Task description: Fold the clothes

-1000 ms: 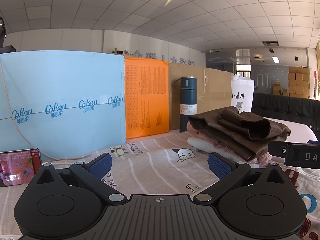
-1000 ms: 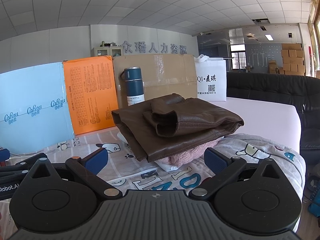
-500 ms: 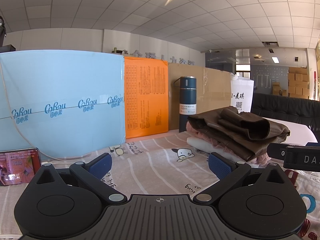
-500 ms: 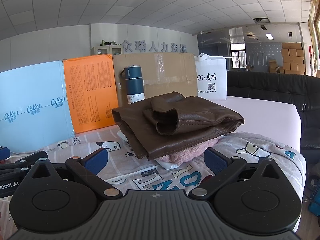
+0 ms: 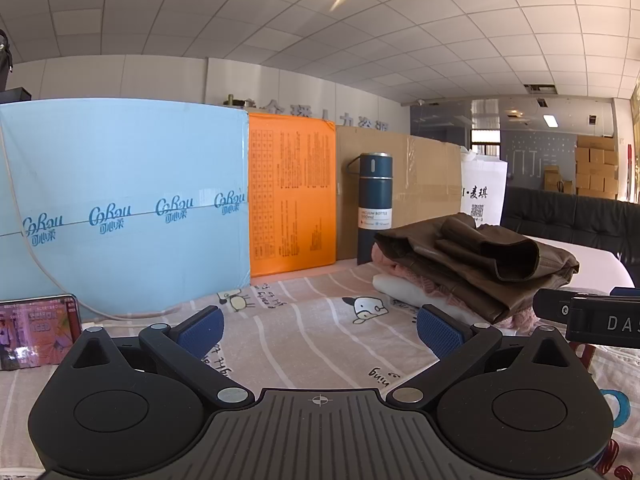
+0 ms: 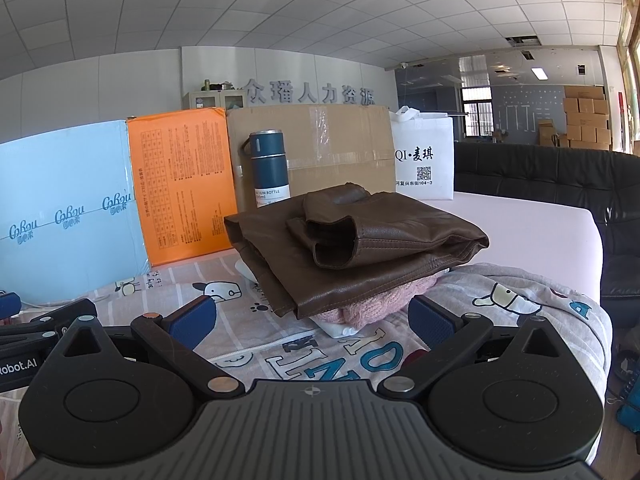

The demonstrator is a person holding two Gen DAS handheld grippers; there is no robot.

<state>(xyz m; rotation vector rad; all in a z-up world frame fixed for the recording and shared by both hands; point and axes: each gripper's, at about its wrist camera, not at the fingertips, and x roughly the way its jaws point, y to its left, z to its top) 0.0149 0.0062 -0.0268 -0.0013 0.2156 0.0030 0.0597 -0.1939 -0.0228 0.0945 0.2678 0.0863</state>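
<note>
A folded brown leather jacket [image 6: 360, 240] tops a stack with a pink knit garment [image 6: 372, 306] and a white one [image 6: 340, 328] beneath it, resting on a cartoon-print sheet [image 6: 248, 344]. In the left wrist view the same brown jacket [image 5: 480, 256] lies at the right, over the pink knit [image 5: 396, 268]. My right gripper [image 6: 312, 320] is open just in front of the stack, holding nothing. My left gripper [image 5: 320, 326] is open over the sheet [image 5: 304, 332], left of the stack, empty. The right gripper's body [image 5: 592, 316] shows at the left view's right edge.
A dark blue vacuum bottle [image 6: 268, 168] stands behind the stack. Light blue [image 5: 120, 200], orange [image 5: 292, 196] and cardboard [image 6: 312, 148] boxes wall the back. A white bag [image 6: 424, 160] and black sofa [image 6: 560, 176] are at right. A lit phone [image 5: 38, 330] leans at left.
The right gripper has drifted slightly, the stack shifting a little in its view. The left gripper has barely moved. Both stay open.
</note>
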